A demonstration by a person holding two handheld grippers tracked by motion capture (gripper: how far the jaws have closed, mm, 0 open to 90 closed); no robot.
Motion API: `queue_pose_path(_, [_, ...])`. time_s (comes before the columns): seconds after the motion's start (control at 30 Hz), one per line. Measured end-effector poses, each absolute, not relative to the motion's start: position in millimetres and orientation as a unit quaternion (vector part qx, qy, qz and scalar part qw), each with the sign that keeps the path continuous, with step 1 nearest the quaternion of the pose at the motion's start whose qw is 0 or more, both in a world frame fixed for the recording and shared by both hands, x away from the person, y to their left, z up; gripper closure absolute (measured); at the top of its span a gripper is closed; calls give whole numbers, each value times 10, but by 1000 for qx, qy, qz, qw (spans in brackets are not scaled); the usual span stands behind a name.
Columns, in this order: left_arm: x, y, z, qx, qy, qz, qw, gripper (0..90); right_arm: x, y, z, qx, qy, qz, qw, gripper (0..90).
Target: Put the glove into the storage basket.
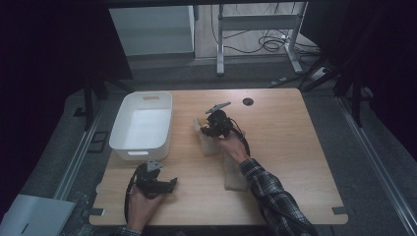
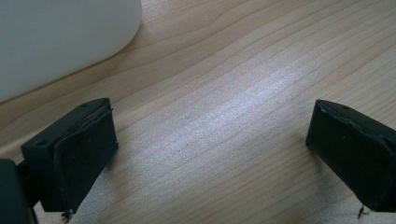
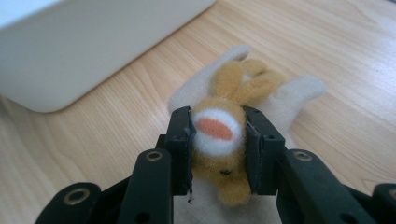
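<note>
1. White plastic bin [image 1: 141, 127] sits near the table's [image 1: 290, 147] far left corner, and it looks like where we mean to drop the toy.
2. Near the front left edge our left gripper [image 1: 164, 186] rests low over bare wood. Its jaws stand wide apart with nothing between them, as the left gripper view [image 2: 210, 140] shows.
3. Toward the middle of the table, just right of the bin, our right gripper [image 1: 206, 129] has its jaws clamped on the plush toy [image 3: 219, 140], pinching the head on both sides. The jaws have just been closing on it.
4. The toy's pale limbs and body hang forward of the jaws, close above the wood, with the bin's wall nearby in the right gripper view.
5. Risks as we judge them:
   - the fabric is soft and squashy, so the head could slide out if we swing quickly;
   - dangling limbs could catch the bin's rim if we carry too low;
   - the pale cloth [image 1: 231, 172] under our right forearm could drag along and shift.
</note>
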State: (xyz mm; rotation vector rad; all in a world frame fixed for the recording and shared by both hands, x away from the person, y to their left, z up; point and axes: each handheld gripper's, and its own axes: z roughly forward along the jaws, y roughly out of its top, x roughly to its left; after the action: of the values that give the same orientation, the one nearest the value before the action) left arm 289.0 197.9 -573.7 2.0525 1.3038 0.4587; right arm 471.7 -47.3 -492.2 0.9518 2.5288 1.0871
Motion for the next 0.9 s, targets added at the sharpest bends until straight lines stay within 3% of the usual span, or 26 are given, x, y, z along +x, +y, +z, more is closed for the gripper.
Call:
queue_pose_path(0.4, [2890,1978,-5736,784,498,175,328,18,4473,-721,-4572,326,852,392,117,654])
queue_pose_path(0.9, [2891,1980,-5735,785,497,176,327,18,4015,-1159,-4439,341,846,387,133,653])
